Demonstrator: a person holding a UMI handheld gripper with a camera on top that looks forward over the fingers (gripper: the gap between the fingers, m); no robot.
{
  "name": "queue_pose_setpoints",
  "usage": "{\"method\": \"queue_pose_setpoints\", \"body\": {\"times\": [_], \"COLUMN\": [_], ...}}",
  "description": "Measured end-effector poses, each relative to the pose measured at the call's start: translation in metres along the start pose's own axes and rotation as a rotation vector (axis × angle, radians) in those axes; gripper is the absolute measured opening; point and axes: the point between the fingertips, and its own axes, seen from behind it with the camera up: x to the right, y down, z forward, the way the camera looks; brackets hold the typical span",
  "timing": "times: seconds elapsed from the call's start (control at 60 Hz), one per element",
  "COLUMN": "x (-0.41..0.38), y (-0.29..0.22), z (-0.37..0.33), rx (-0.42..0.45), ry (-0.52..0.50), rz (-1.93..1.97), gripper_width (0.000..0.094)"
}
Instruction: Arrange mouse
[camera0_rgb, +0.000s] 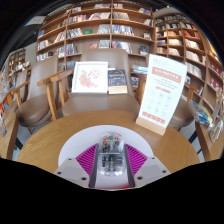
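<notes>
1. Your gripper (110, 160) hung over the near edge of the round wooden table (60, 140), above a white mat (75, 150).
2. Between the magenta pads (87, 157) a grey-white thing, maybe the mouse (109, 150), stood; I cannot tell if the fingers pressed it.
3. A standing sign (161, 94) was at the table's right edge.
4. Beyond the far edge, books (90, 77) were displayed, with bookshelves (95, 25) behind.
</notes>
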Motion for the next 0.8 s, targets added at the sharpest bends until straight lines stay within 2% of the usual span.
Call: {"method": "queue_pose_setpoints", "body": {"times": [0.117, 0.217, 0.267, 0.45, 0.617, 0.8], "x": [0.001, 0.017, 0.020, 0.028, 0.034, 0.041], "y": [0.000, -0.002, -0.002, 0.002, 0.001, 0.038], "z": [0.000, -0.001, -0.003, -0.046, -0.158, -0.298], "rx": [0.006, 0.017, 0.018, 0.011, 0.086, 0.134], "ry": [0.000, 0.053, 0.062, 0.042, 0.033, 0.043], "rz": [0.005, -0.002, -0.005, 0.045, 0.024, 0.022], "gripper_width": [0.0525, 0.0796, 0.0847, 0.0848, 0.0850, 0.0852]}}
